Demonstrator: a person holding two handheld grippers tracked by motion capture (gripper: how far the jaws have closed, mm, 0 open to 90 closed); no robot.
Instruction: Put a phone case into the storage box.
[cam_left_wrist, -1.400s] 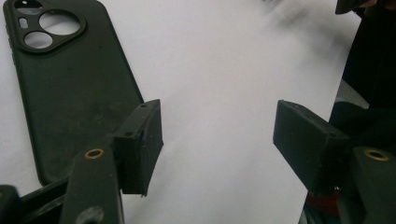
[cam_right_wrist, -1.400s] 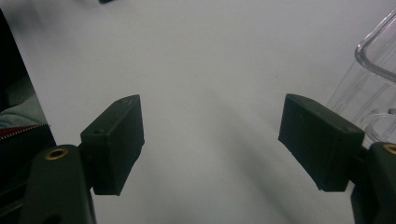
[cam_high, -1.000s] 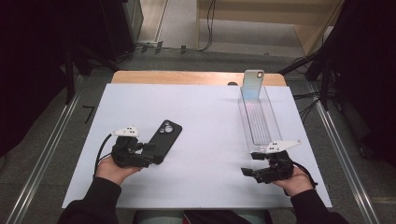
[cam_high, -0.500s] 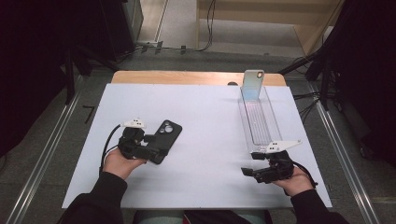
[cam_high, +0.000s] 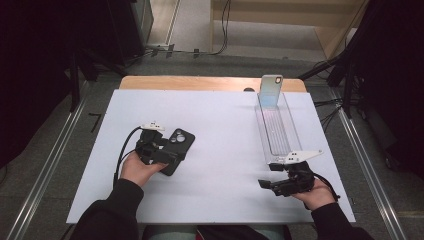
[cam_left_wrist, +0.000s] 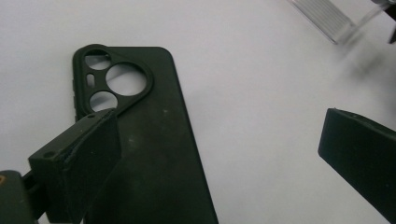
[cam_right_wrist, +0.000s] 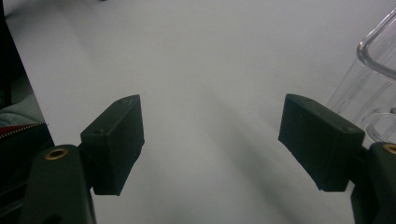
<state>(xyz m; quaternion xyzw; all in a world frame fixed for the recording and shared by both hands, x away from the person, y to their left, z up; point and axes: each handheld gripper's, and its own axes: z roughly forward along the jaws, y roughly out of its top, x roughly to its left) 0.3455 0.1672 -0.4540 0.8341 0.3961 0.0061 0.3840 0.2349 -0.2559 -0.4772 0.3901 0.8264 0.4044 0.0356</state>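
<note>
white board on wooden table | clear tray far right | pale phone upright in it

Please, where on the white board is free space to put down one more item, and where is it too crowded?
The widest bare patch lies between the black phone case and the clear tray. The far left part of the white board is also free. It is crowded on the right, where the right gripper sits just below the tray, and around the left gripper over the case.

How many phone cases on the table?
2: a black phone case lying flat at the left gripper, and a light phone case standing upright at the clear tray's far end.
</note>
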